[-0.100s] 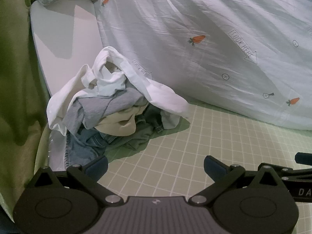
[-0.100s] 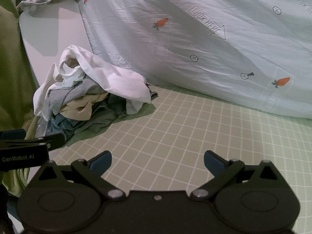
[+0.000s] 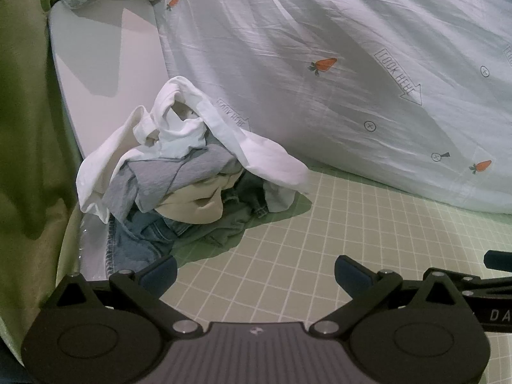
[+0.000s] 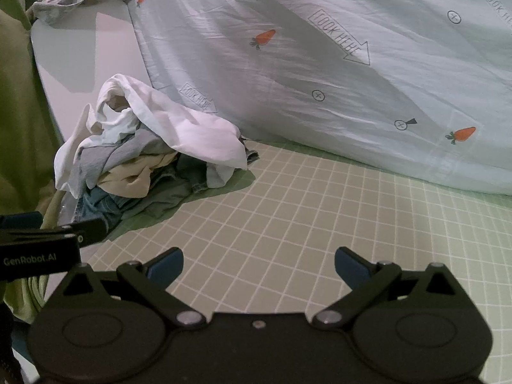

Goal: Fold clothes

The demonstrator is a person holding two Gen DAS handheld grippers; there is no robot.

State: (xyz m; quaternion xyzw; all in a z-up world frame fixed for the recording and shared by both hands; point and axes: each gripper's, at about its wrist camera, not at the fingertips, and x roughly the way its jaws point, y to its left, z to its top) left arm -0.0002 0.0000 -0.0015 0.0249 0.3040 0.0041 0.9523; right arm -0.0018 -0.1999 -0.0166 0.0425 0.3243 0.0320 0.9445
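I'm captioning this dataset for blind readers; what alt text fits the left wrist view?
The open left gripper hovers over a green grid mat, holding nothing. Ahead to its left sits a clothes pile, a white shirt draped over grey, beige and denim items. A pale carrot-print sheet fills the background.

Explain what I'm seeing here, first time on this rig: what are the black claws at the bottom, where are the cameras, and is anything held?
Each picture comes from a camera on a handheld two-finger gripper, looking forward along its fingers. The left gripper and the right gripper are both open and hold nothing. Ahead lies a green grid sheet with a heap of unfolded clothes: a white garment on top, denim beneath. Behind is a pale carrot-print duvet.
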